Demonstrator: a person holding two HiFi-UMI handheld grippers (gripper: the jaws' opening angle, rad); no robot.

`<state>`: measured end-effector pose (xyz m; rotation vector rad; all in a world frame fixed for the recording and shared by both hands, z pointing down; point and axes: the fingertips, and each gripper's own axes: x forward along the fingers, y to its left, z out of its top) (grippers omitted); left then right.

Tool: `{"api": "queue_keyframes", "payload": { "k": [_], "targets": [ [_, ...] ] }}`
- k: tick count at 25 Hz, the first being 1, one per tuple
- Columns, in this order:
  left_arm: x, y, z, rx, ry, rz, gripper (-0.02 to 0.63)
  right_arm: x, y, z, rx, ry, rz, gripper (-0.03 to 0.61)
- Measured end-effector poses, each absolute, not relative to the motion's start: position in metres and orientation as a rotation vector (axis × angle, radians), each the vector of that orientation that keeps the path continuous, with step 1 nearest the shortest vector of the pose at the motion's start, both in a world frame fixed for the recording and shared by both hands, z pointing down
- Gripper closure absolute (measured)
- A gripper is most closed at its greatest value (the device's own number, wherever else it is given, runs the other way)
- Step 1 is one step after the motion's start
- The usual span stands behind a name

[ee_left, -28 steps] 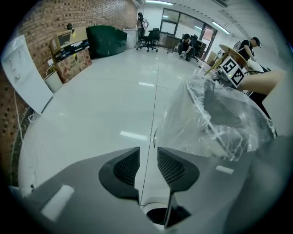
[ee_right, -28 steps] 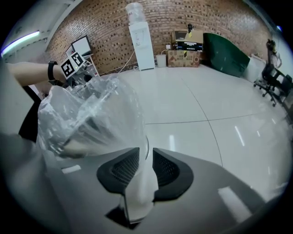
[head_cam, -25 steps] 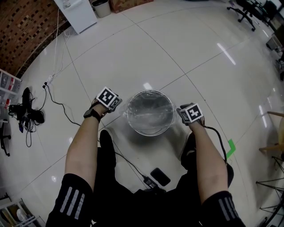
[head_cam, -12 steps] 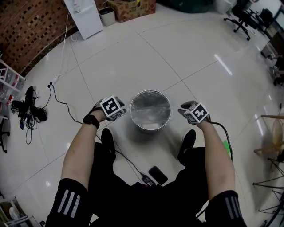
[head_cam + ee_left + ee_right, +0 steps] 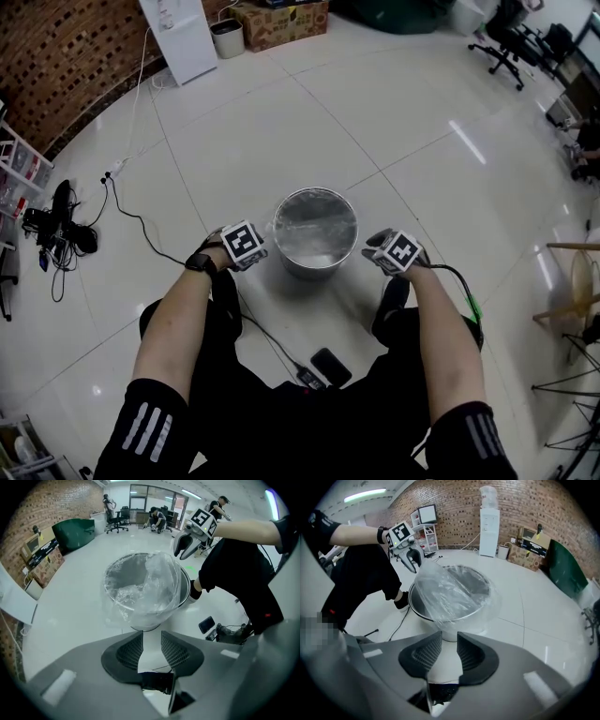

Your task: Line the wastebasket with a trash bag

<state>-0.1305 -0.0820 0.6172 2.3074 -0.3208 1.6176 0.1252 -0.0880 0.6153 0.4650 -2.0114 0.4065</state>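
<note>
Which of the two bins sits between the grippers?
The shiny metal wastebasket draped with the clear trash bag; the other, a small pale bin, stands far off by the white dispenser.

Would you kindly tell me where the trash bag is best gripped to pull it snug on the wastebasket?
Probably the loose skirt of the trash bag hanging outside the wastebasket rim, pinched from the side with jaws pointing down: there the film stands free of the metal wall.
</note>
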Motion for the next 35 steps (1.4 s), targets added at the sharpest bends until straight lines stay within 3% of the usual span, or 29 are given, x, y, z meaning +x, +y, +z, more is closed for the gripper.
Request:
{"api": "queue_keyframes", "payload": {
  "k": [10, 12, 14, 16, 21, 35],
  "targets": [
    [-0.101, -0.086, 0.635, 2.324, -0.252, 1.575, 0.504, 0.111, -0.088, 0.647, 0.324, -1.922, 0.3, 0.465],
    [-0.103, -0.09, 0.637, 2.343, -0.263, 1.62, 0.549, 0.109, -0.086, 0.651, 0.301, -1.912, 0.304, 0.479],
    [-0.104, -0.091, 0.635, 2.354, -0.276, 1.643, 0.62, 0.106, -0.081, 0.651, 0.28, -1.916, 0.32, 0.541],
    [-0.104, -0.086, 0.633, 2.343, -0.264, 1.658, 0.62, 0.104, -0.076, 0.648, 0.262, -1.923, 0.332, 0.569],
    [-0.107, -0.063, 0.635, 2.323, -0.178, 1.708, 0.62, 0.085, -0.061, 0.623, 0.194, -2.002, 0.327, 0.571],
    [-0.108, -0.034, 0.713, 2.26, -0.257, 1.728, 0.62, 0.086, -0.022, 0.71, 0.255, -1.921, 0.514, 0.571]
  ]
}}
